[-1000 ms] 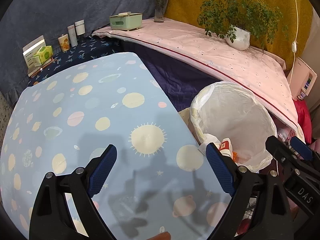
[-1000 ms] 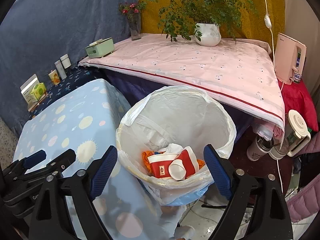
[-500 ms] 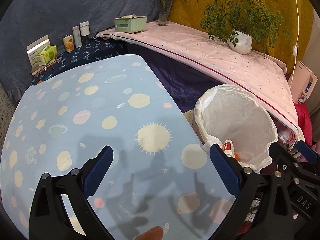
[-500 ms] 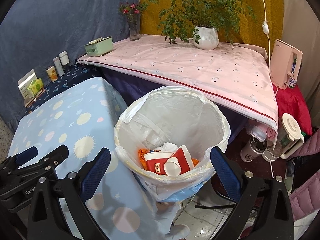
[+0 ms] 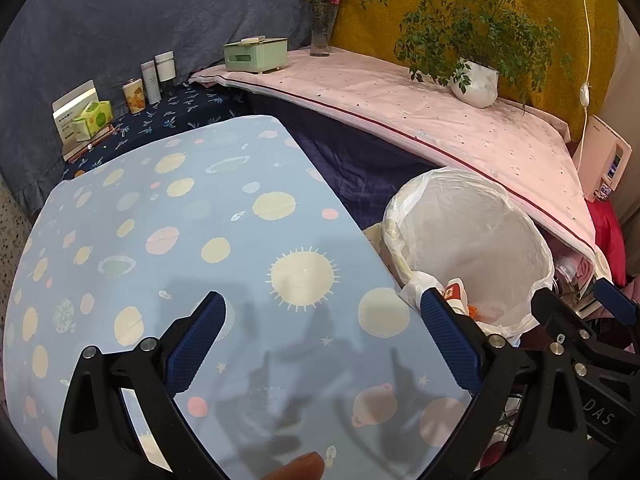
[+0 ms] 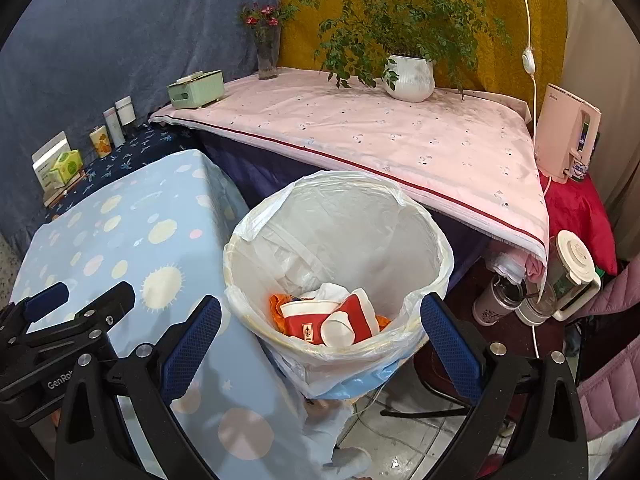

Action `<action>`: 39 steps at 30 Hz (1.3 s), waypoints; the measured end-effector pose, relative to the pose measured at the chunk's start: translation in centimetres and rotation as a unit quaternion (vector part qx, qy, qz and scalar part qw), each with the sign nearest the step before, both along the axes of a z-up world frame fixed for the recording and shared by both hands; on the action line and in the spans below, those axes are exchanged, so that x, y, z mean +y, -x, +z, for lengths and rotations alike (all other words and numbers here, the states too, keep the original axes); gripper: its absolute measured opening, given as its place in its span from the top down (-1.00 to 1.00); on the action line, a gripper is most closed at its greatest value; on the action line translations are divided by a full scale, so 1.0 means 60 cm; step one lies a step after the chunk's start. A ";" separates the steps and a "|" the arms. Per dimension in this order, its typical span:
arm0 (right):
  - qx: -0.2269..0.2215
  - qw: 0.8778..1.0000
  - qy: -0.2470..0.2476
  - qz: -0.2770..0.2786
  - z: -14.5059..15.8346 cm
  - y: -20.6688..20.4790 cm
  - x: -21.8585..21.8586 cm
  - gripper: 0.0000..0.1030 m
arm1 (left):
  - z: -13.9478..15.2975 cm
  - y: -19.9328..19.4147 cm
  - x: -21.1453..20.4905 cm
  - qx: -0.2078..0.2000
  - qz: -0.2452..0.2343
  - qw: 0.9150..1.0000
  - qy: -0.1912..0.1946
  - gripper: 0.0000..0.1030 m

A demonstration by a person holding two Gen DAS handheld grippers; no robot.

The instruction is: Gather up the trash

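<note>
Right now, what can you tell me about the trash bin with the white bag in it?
The trash bin is round and stands upright on the floor, right beside the table with the blue planet cloth. A thin, crinkly white plastic bag lines it and folds over its rim. Its mouth is open. At the bottom lie red and white paper cups with something orange beneath. Neither gripper touches it.

We saw a pale blue tablecloth [image 5: 168,216] printed with cream suns and pink planets, a translucent white bin liner [image 6: 344,216] holding red-and-white paper cups [image 6: 320,318], a pink cloth [image 6: 380,136] edged in dark red, and a mustard-yellow backdrop [image 6: 472,12].
</note>
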State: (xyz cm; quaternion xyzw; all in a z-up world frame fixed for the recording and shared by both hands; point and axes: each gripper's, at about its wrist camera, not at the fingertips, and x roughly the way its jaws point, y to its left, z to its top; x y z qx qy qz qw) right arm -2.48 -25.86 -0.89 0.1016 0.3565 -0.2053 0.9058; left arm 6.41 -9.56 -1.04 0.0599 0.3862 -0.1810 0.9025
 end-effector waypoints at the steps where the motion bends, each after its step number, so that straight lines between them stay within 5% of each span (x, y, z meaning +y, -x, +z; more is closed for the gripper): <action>1: 0.001 1.000 0.000 0.000 -0.001 0.001 -0.001 -0.87 | 0.000 0.000 -0.001 -0.001 0.000 1.000 -0.001 -0.82; 39: 0.017 1.000 0.007 -0.009 -0.018 0.021 0.000 -0.87 | -0.007 0.020 -0.008 -0.003 0.012 1.000 -0.009 -0.82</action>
